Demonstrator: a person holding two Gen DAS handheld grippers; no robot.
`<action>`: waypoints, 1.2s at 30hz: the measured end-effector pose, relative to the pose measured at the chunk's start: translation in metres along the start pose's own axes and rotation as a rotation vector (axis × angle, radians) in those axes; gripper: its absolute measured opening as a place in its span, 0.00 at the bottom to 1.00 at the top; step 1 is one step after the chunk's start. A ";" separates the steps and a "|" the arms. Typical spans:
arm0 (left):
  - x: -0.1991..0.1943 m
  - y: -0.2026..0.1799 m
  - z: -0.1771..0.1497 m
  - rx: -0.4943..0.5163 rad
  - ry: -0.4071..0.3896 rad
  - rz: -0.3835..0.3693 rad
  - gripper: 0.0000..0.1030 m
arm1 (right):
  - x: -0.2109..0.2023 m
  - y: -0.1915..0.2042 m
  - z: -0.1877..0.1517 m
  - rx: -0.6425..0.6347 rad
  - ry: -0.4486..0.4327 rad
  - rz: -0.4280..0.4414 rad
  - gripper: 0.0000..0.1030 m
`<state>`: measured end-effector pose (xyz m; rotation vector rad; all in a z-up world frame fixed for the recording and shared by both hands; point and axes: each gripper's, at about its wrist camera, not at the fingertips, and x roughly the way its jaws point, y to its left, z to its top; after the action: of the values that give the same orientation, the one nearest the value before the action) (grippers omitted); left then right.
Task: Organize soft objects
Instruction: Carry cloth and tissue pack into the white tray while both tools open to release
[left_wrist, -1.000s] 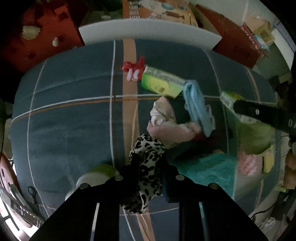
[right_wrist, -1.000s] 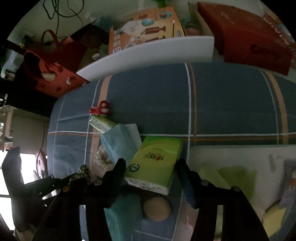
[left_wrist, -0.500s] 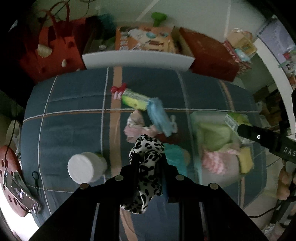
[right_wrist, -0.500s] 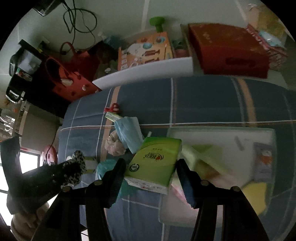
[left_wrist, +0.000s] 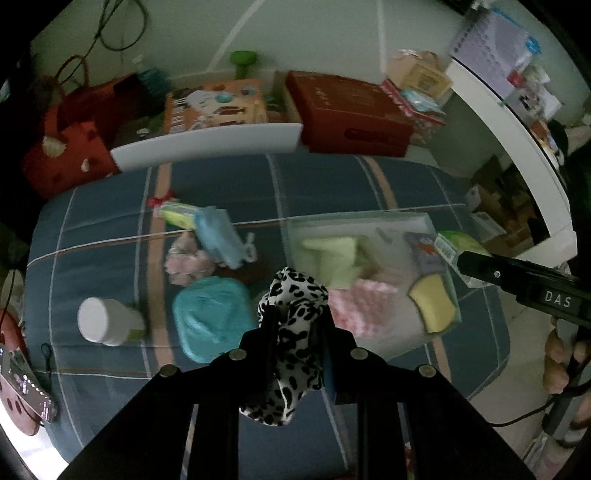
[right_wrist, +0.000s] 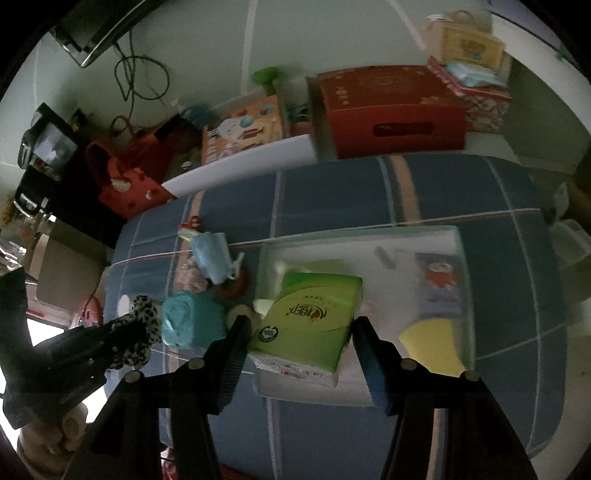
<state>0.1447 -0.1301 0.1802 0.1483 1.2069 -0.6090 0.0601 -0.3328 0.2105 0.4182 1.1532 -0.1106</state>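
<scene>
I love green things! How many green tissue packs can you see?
2. One green tissue pack is held in the right gripper. The other green pack lies on the bed by the red bow. More may be hidden.

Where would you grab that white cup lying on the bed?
Probably across the white cup's round sides, coming straight down from above. It appears to lie tipped over on the plaid bedspread, one round end facing the camera, with open fabric around most of it.

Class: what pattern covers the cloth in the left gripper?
Black-and-white leopard spots on the cloth; left wrist view.
</scene>
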 end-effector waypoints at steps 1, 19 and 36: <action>0.002 -0.005 -0.001 0.005 0.000 -0.005 0.21 | -0.001 -0.007 -0.003 0.007 -0.001 -0.001 0.58; 0.108 -0.076 -0.022 0.035 0.147 -0.064 0.21 | 0.070 -0.073 -0.044 0.060 0.110 0.009 0.58; 0.165 -0.069 -0.025 -0.016 0.208 -0.070 0.40 | 0.128 -0.075 -0.056 0.058 0.208 0.002 0.59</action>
<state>0.1242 -0.2370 0.0353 0.1593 1.4228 -0.6561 0.0416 -0.3644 0.0555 0.4903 1.3570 -0.1005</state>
